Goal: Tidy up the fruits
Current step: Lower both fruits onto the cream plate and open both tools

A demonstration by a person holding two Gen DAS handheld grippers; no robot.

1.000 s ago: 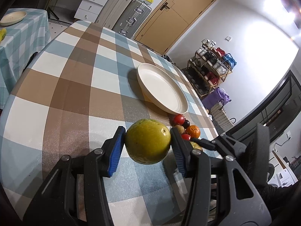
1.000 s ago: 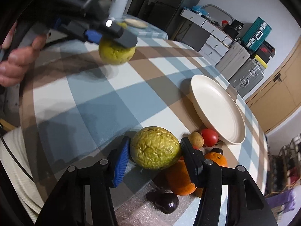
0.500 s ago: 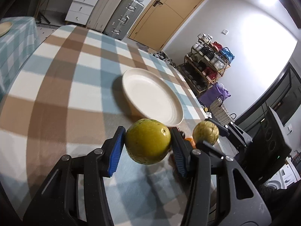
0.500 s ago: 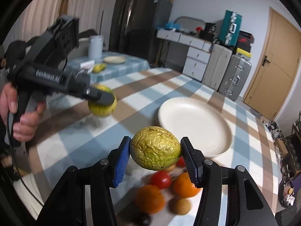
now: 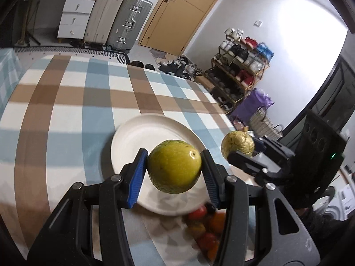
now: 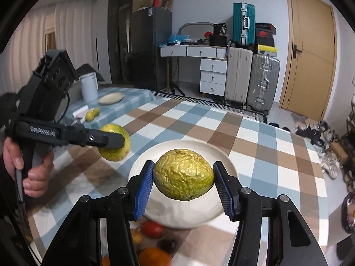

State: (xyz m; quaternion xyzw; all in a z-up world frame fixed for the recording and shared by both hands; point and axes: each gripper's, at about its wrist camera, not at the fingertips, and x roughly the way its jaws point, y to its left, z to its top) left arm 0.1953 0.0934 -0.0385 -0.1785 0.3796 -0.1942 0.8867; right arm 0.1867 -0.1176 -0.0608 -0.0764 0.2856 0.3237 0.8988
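My left gripper (image 5: 174, 175) is shut on a smooth yellow-green fruit (image 5: 174, 166), held in the air over the near part of the white plate (image 5: 131, 141). My right gripper (image 6: 184, 185) is shut on a wrinkled yellow-green fruit (image 6: 183, 174), also held above the white plate (image 6: 199, 212). In the left wrist view the wrinkled fruit (image 5: 237, 144) hangs to the right of the plate. The right wrist view has the smooth fruit (image 6: 116, 154) left of the plate, gripped by the left tool in a person's hand (image 6: 33, 175). The plate holds nothing.
A pile of small fruits (image 5: 205, 226), red, orange and dark, lies on the checked tablecloth (image 5: 66, 110) at the plate's near edge, also low in the right wrist view (image 6: 153, 239). A second small table (image 6: 119, 104) behind carries a plate, a white jug and two green fruits.
Both grippers rose and moved from beside the fruit pile to above the plate, each keeping its fruit. The right gripper rolled to level.
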